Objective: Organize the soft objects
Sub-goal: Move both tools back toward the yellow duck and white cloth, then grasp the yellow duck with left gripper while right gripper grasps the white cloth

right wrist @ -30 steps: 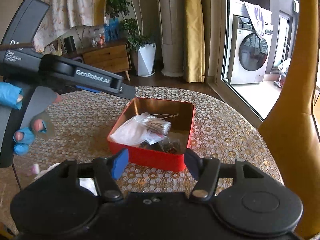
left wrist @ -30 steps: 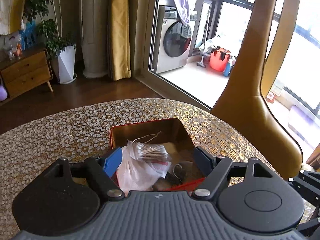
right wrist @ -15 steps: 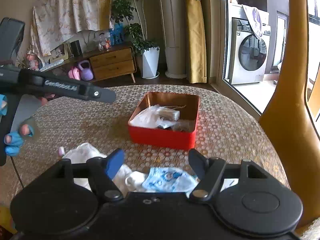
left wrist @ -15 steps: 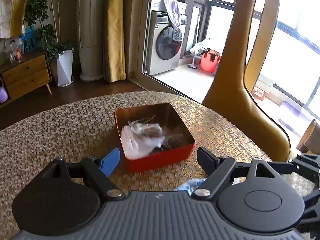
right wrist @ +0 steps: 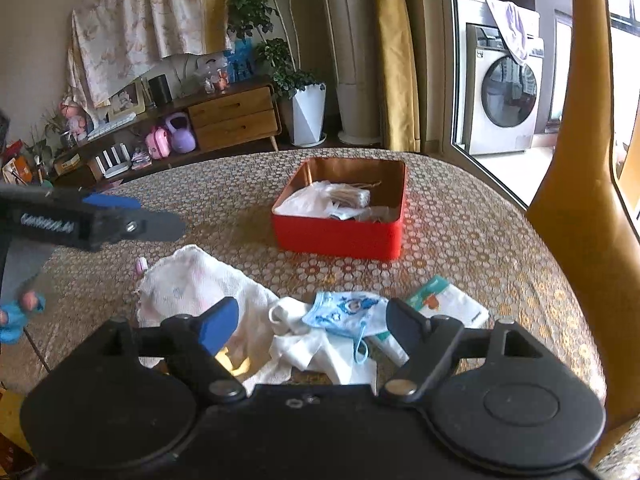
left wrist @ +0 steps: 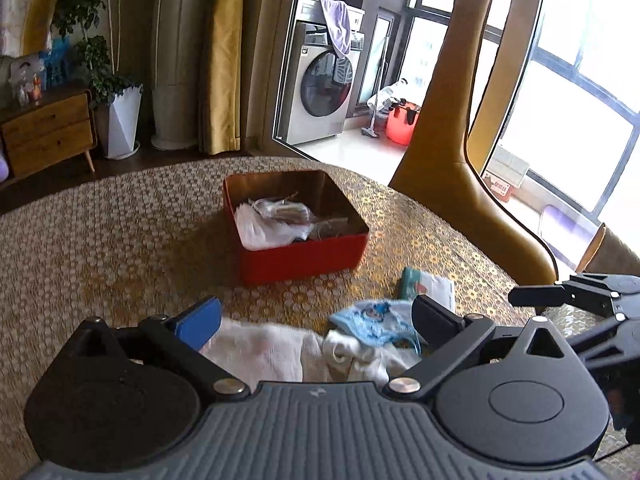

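Observation:
A red box sits mid-table with plastic bags and small packets inside. Nearer me lies a heap of soft things: a white cloth, a blue printed face mask, a white sock and a flat wipes pack. My left gripper hovers above the heap, jaws opening, nothing between them. My right gripper hangs over the mask and sock, jaws also opening, gripping nothing.
The round table carries a gold patterned cover. A tan chair back rises at the right edge. In the right wrist view the left gripper's body and a blue-gloved hand show at left. A small pink item lies beside the cloth.
Both grippers pulled back from the red box toward the near side, bringing the cloth heap into view. Both sets of jaws spread wider. The bags stay in the box.

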Motion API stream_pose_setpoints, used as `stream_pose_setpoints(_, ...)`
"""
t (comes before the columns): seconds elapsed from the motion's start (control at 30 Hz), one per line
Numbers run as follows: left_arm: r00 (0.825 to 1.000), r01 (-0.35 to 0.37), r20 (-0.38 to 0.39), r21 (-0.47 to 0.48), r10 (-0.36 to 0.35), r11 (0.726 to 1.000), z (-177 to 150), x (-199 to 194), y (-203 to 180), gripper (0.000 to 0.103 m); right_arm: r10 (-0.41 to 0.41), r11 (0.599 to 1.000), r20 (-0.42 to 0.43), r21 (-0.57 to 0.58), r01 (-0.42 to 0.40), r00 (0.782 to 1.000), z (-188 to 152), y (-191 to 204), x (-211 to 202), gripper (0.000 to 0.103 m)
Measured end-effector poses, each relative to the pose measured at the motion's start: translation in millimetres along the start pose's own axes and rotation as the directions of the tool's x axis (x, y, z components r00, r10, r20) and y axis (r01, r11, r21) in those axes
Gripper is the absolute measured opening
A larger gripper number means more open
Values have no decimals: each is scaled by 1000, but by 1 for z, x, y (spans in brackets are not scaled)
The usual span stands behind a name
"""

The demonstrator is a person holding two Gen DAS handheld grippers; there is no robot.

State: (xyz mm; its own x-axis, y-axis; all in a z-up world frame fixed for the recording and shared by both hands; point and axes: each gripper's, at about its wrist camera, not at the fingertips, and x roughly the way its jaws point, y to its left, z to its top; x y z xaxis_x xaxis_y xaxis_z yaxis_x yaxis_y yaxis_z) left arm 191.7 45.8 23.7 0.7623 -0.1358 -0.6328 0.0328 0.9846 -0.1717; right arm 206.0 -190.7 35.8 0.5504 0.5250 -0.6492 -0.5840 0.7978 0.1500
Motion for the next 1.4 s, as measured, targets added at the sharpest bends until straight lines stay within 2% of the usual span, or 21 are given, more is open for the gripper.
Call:
stream_pose_setpoints(0.13,1000,17,-1,-3,-17,1000,-24,-4,2,102,10,1000,-14,24,-10,1000,-10,-5,2,81)
stream_pose_setpoints(0.3,1000,-3,-12,75,4,997,-54,-8,-8,102,28,999,-33,43,-27,999,-17,-10,6,83)
stream_pose_setpoints(0.47,1000,14,-13,68,-14,998,-80,-5,-10,102,34,998,-45,52,-32,998,-19,-14,12,84)
stream_pose_setpoints(0.67,1000,-13,0,126,13,992,-103,5,-20,102,48,998,-76,46,-44,996,-25,-15,26,84)
stream_pose_setpoints(0.93,999,-35,-16,181,39,983,-124,23,-33,102,73,997,-144,50,-66,987,-43,-11,55,84)
stream_pose_setpoints(1.1,998,-57,-32,149,62,987,-130,36,-29,102,80,996,-175,57,-71,981,-50,-11,74,83)
stream_pose_setpoints(1.27,997,-78,-4,106,79,991,-127,40,-20,101,92,994,-185,75,-79,979,-51,-12,85,82)
stream_pose_setpoints(1.33,997,-78,1,102,78,992,-126,40,-18,97,90,994,-183,80,-76,979,-51,-13,88,81)
stream_pose_setpoints(1.4,997,-73,4,119,73,990,-127,40,-22,86,85,994,-182,87,-70,980,-50,-14,91,81)
